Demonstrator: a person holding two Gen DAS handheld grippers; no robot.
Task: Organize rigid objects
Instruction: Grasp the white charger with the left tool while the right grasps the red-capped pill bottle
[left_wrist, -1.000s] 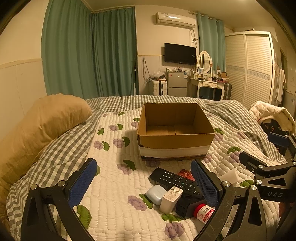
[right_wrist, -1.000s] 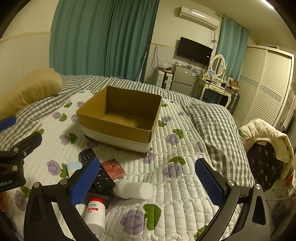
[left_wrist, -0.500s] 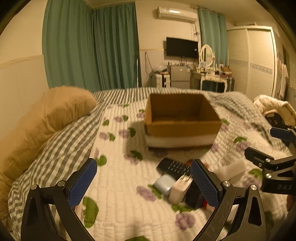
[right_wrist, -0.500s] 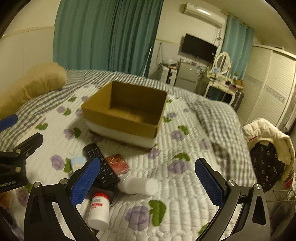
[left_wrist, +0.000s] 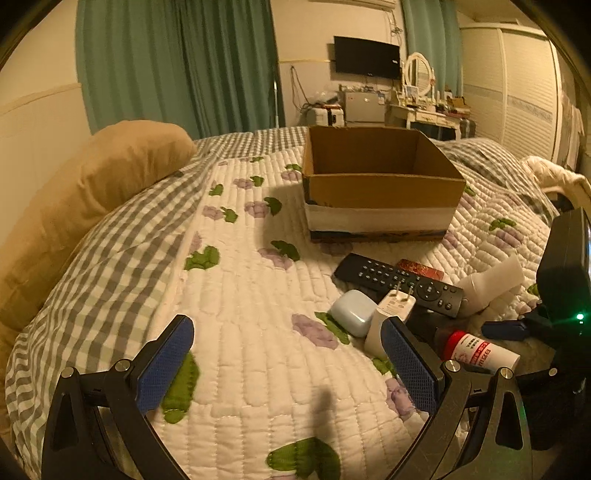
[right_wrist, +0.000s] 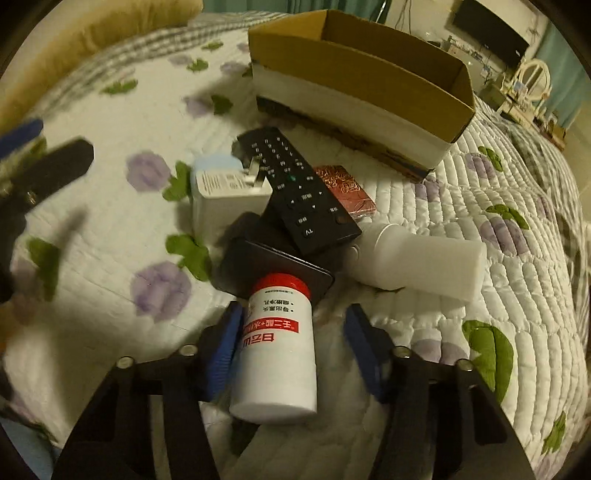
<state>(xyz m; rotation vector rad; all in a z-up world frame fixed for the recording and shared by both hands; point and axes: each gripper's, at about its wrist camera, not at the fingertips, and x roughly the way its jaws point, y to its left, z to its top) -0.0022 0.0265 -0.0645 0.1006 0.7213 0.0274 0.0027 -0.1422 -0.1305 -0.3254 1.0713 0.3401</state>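
A pile of small objects lies on the quilt in front of an empty cardboard box (right_wrist: 354, 70) (left_wrist: 380, 184). A white bottle with a red cap (right_wrist: 279, 343) (left_wrist: 480, 350) lies between the fingers of my right gripper (right_wrist: 291, 343), which is open around it, the left pad close to its side. Behind it lie a black flat case (right_wrist: 273, 271), a black remote (right_wrist: 295, 192) (left_wrist: 399, 278), a white charger (right_wrist: 225, 199) (left_wrist: 388, 317), a red card pack (right_wrist: 345, 190), a plain white bottle (right_wrist: 417, 262) and a pale blue earbud case (left_wrist: 352, 312). My left gripper (left_wrist: 288, 365) is open and empty over bare quilt.
A tan pillow (left_wrist: 92, 192) lies at the left of the bed. A dresser, fridge and TV stand at the far wall. A jacket (left_wrist: 554, 177) hangs off the bed's right side. Bare quilt (left_wrist: 240, 277) spreads left of the pile.
My right gripper has dropped down and forward to straddle the red-capped bottle and has narrowed. My left gripper has shifted left and lower, so the pile now sits to its right.
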